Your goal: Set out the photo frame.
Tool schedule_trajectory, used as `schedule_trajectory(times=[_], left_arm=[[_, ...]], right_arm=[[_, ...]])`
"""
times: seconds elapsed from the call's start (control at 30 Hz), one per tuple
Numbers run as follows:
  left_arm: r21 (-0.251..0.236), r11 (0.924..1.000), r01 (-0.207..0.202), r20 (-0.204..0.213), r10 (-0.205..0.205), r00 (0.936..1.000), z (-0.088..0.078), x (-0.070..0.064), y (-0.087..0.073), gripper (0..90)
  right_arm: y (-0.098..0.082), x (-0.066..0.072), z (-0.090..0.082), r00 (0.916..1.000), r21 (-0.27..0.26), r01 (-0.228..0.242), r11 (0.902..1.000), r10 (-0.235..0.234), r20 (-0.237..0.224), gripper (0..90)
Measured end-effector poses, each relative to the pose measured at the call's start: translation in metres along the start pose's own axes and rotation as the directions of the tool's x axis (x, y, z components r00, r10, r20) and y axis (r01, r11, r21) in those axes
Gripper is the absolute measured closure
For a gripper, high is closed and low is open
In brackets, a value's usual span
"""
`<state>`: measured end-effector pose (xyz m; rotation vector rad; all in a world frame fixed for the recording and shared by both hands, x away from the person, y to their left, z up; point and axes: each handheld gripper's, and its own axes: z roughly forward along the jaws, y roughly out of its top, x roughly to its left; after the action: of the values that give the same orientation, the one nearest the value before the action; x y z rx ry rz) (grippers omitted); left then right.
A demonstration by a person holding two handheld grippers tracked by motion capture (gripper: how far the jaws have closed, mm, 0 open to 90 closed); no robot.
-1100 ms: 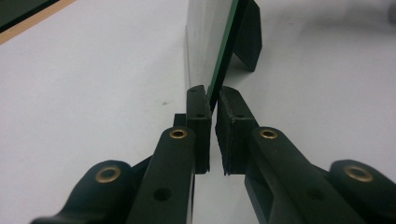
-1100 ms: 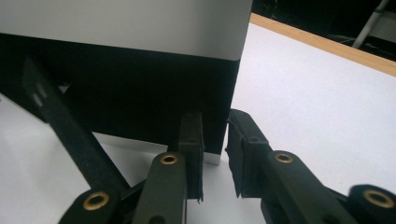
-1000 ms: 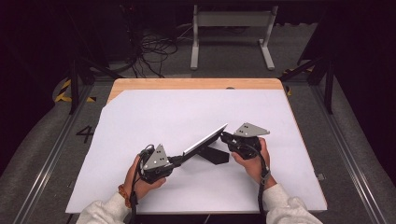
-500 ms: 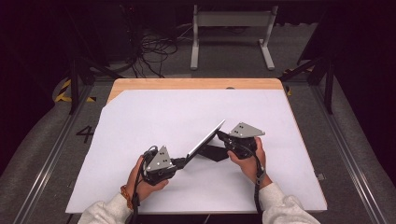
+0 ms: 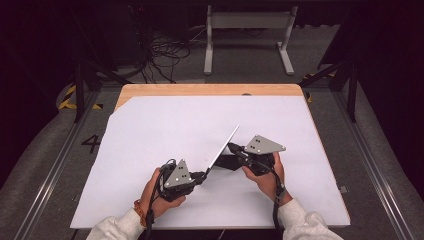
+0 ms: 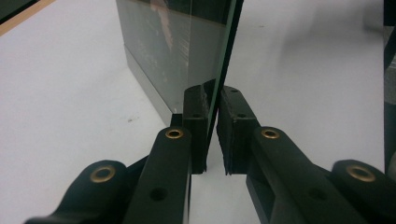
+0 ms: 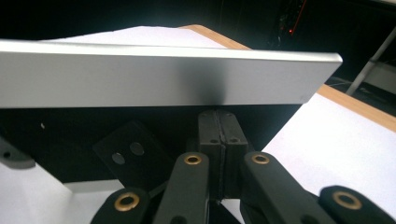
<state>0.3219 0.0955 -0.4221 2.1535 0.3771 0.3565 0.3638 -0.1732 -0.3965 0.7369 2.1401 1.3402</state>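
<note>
A thin flat panel (image 5: pixel 222 148) with a dark glass front (image 6: pixel 173 51) and a silver back (image 7: pixel 163 77) stands tilted on the white sheet (image 5: pixel 165 125). My left gripper (image 5: pixel 205 174) is shut on its lower near edge, and the panel's edge runs between the pads (image 6: pixel 212 93). Behind the panel, my right gripper (image 5: pixel 233 146) is shut just under the silver back, pads pressed together (image 7: pixel 218 114) with nothing visible between them. A black stand piece (image 5: pixel 227 162) lies under the panel beside the right gripper (image 7: pixel 126 151).
The white sheet covers most of a wooden table, whose bare edge (image 5: pixel 210 90) shows at the far side. Beyond it are a dark floor, cables (image 5: pixel 165 52) and a white frame (image 5: pixel 247 22). Open sheet lies left, right and beyond the panel.
The panel's far top edge has risen, so it stands a little steeper. Both hands have stayed almost in place, the right one edging slightly left.
</note>
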Motion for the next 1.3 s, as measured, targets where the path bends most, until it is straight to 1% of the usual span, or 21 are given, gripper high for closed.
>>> schedule_trajectory(times=[0.13, 0.27, 0.5, 0.6, 0.63, 0.9, 1.03, 1.3], left_arm=[[0.005, 0.9998, -0.020, -0.004, 0.020, 0.9998, 0.004, -0.003, 0.003, 81.3], [0.002, 0.9998, -0.022, 0.000, 0.022, 0.9998, 0.007, -0.004, 0.006, 80.5], [0.002, 0.9999, -0.012, 0.000, 0.012, 0.9999, 0.010, -0.005, 0.008, 79.7], [-0.004, 1.0000, -0.001, 0.006, 0.001, 1.0000, 0.013, -0.005, 0.009, 79.4], [0.000, 1.0000, -0.009, 0.005, 0.009, 1.0000, 0.013, -0.005, 0.010, 79.2], [-0.004, 1.0000, -0.009, 0.011, 0.009, 0.9999, 0.019, -0.007, 0.014, 78.6], [-0.005, 1.0000, -0.008, 0.014, 0.008, 0.9999, 0.023, -0.008, 0.016, 78.2], [-0.017, 0.9998, -0.007, 0.018, 0.007, 0.9998, 0.027, -0.008, 0.017, 78.0]], right_arm=[[-0.001, -0.005, 0.002, 0.9996, -0.001, -0.026, 0.9997, 0.026, -0.012, 90.0], [0.000, -0.006, 0.003, 0.9995, 0.002, -0.032, 0.9995, 0.032, -0.007, 90.0], [0.000, -0.007, 0.009, 0.9995, 0.014, -0.028, 0.9995, 0.028, -0.015, 90.0], [0.000, -0.008, 0.011, 0.9995, 0.018, -0.026, 0.9995, 0.026, -0.016, 90.0], [0.000, -0.009, 0.012, 0.9993, 0.017, -0.031, 0.9994, 0.031, -0.019, 90.0], [0.001, -0.012, 0.016, 0.9991, 0.018, -0.036, 0.9992, 0.036, -0.020, 90.0], [0.001, -0.013, 0.017, 0.9992, 0.018, -0.038, 0.9991, 0.038, -0.014, 90.0], [0.001, -0.014, 0.018, 0.9990, 0.021, -0.042, 0.9989, 0.042, -0.013, 90.0]])
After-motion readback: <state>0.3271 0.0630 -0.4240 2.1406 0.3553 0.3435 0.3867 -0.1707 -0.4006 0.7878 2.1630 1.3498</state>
